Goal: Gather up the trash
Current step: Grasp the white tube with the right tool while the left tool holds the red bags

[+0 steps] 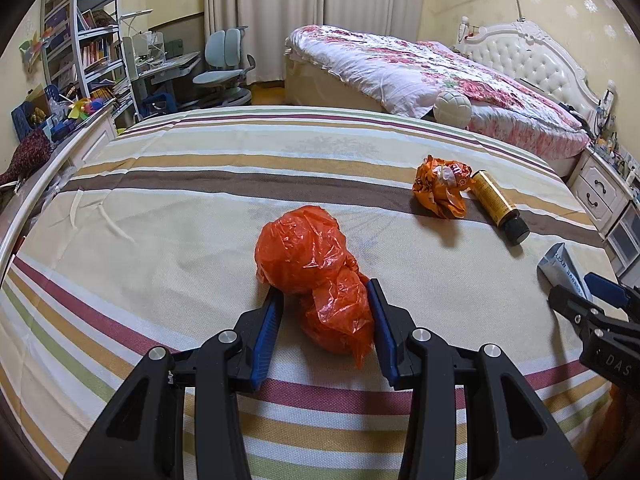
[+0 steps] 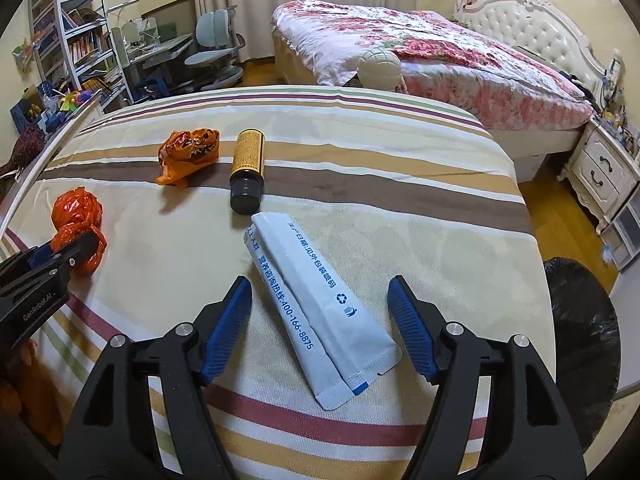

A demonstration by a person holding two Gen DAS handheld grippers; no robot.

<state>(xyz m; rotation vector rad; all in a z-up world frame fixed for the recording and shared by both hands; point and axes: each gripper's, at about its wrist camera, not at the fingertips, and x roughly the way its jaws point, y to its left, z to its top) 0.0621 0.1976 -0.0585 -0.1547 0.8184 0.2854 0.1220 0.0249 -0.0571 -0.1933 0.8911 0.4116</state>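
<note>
A crumpled red plastic bag [image 1: 308,256] lies on the striped bedsheet [image 1: 168,208], and my left gripper [image 1: 325,290] is shut on its near lump, both blue pads pressing the plastic. The right wrist view shows that same red bag [image 2: 76,212] at the far left. My right gripper [image 2: 319,280] stands open over a white paper packet [image 2: 316,304] with blue print; the packet lies flat between the fingers, clear of both pads. Farther back lie an orange crumpled wrapper [image 2: 188,154] and a yellow bottle [image 2: 246,168] with a black cap, on its side.
A black-lined bin [image 2: 580,320] stands off the bed's right edge. Beyond the striped bed are a floral-covered bed [image 2: 420,48], a white ball [image 2: 378,66] and a white nightstand [image 2: 600,176]. A desk, chair and bookshelf fill the far left.
</note>
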